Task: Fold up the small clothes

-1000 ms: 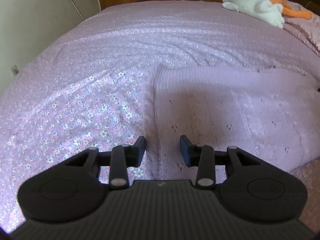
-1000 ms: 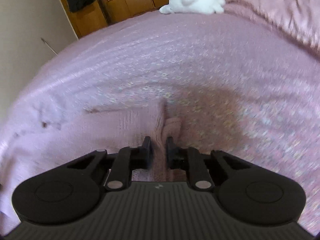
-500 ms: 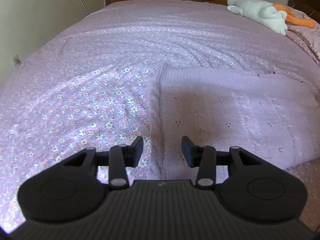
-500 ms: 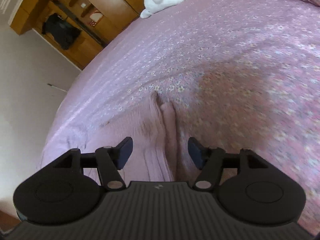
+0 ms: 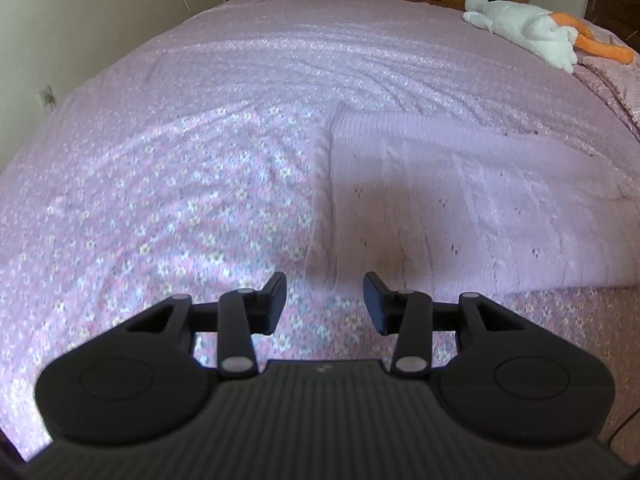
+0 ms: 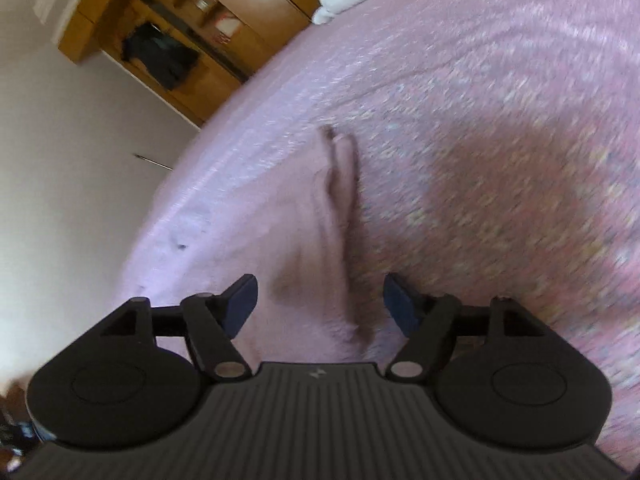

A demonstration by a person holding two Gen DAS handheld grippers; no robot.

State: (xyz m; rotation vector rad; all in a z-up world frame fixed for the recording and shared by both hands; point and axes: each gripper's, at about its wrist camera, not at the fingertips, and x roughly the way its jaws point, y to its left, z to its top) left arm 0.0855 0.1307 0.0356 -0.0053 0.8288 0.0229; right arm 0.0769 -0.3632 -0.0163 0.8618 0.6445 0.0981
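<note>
A pale pink knitted garment lies folded flat on the pink flowered bedspread. My left gripper is open and empty, just short of the garment's near left corner. In the right wrist view the garment shows a raised folded edge running between the fingers. My right gripper is open wide and empty, above that edge.
A white and orange plush toy lies at the bed's far right. Wooden wardrobes stand beyond the bed. A white wall runs along the bed's left side.
My right gripper has opened, let go of the garment's edge and pulled back, tilting. My left gripper has drawn back from the garment's corner, staying open.
</note>
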